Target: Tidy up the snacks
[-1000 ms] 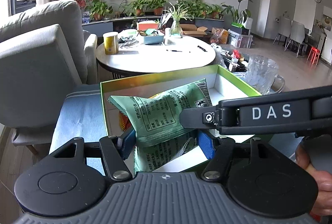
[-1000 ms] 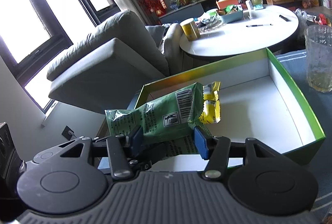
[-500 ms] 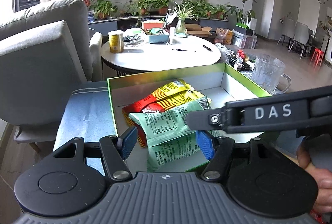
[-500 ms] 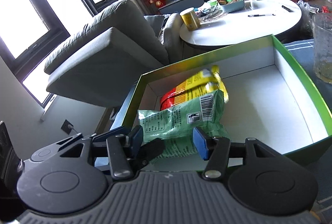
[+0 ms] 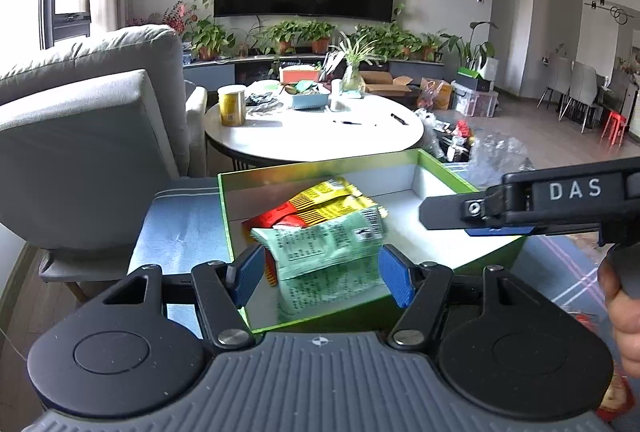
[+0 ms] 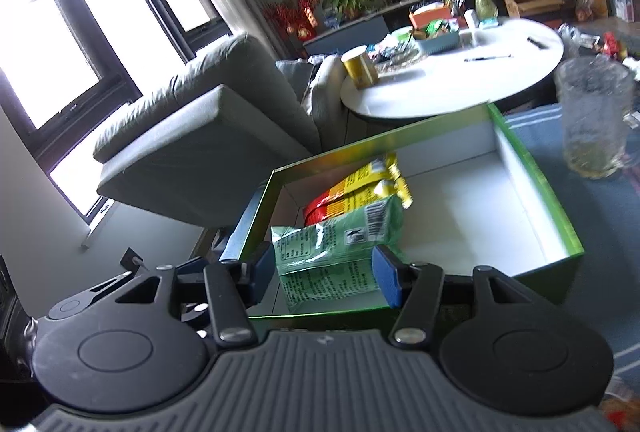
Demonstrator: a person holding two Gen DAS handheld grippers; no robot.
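1. As far as visible, green snack bag (image 5: 326, 246) sitting in green box (image 5: 448, 173) on the red-yellow packs (image 5: 320, 205) — dropped in.
2. Left gripper (image 5: 322, 274) and right gripper (image 6: 326, 274) both open, holding nothing.
3. Leftover snacks — can't tell.

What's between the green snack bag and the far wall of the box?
Red-and-yellow snack packets lie there, between the green bag and the box wall; the right wrist view shows it.
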